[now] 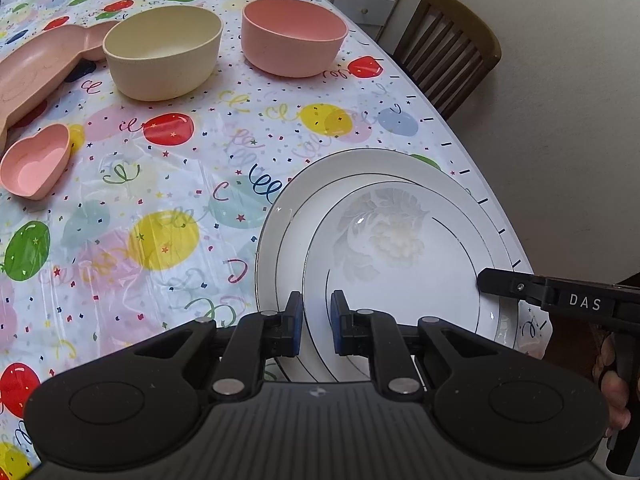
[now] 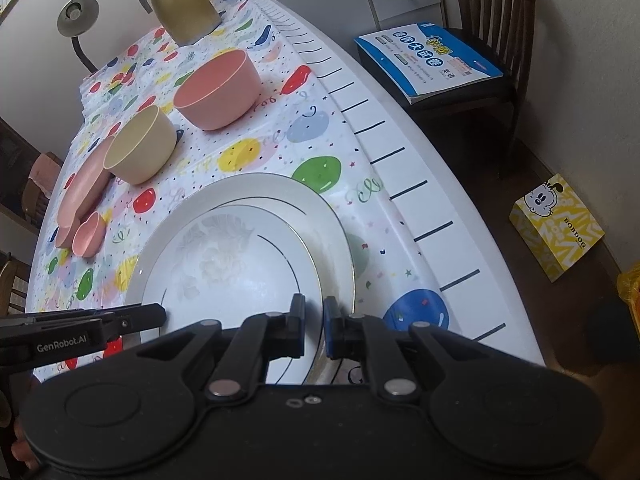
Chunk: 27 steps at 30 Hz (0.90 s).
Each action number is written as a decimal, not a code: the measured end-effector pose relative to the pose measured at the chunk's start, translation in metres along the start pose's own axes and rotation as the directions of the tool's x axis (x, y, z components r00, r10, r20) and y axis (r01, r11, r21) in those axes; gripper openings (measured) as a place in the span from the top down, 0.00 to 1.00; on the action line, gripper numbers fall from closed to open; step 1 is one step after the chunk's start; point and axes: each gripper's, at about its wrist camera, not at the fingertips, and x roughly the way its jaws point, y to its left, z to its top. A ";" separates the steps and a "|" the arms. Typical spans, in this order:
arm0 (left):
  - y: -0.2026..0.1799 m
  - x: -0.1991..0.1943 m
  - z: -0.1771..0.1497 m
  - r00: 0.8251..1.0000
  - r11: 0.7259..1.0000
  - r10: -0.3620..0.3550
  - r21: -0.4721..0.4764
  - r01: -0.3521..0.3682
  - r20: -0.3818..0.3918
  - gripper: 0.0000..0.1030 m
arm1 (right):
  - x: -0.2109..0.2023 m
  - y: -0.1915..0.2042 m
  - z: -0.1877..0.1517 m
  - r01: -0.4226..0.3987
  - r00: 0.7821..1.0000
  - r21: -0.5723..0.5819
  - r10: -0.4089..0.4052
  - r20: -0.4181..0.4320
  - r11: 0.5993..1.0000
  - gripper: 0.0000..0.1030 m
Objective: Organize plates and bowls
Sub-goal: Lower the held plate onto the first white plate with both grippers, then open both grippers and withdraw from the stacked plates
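Observation:
A small white flowered plate [image 1: 400, 264] lies on a larger white plate [image 1: 288, 216] near the table's edge; both show in the right wrist view, the small plate [image 2: 240, 272] on the large plate [image 2: 320, 208]. My left gripper [image 1: 316, 326] straddles the small plate's near rim, with a gap left between its jaws. My right gripper [image 2: 314, 326] straddles the rim of the small plate from the other side. A cream bowl [image 1: 164, 52], a pink bowl [image 1: 292, 36], a pink heart dish [image 1: 34, 164] and a pink long dish [image 1: 36, 68] stand farther back.
A gold jug [image 2: 180, 4] stands at the table's far end. A wooden chair [image 1: 448, 48] and a chair holding a blue book [image 2: 428, 60] stand beside the table. A yellow box [image 2: 556, 228] lies on the floor. The table edge [image 2: 420, 208] runs close to the plates.

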 end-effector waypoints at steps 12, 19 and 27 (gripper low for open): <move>0.002 0.002 0.002 1.000 1.000 -0.001 -0.005 0.000 -0.014 0.87 | 0.001 0.000 0.001 -0.003 1.000 -0.005 0.003 0.002 1.000 0.93; 0.001 0.003 0.001 1.000 1.000 -0.006 -0.002 0.006 -0.017 0.87 | 0.001 -0.001 0.003 -0.003 1.000 -0.005 0.003 0.003 1.000 0.94; 0.004 -0.003 -0.001 1.000 1.000 -0.017 -0.003 0.017 -0.017 0.87 | 0.000 0.001 0.005 0.024 1.000 -0.018 -0.024 0.000 1.000 0.95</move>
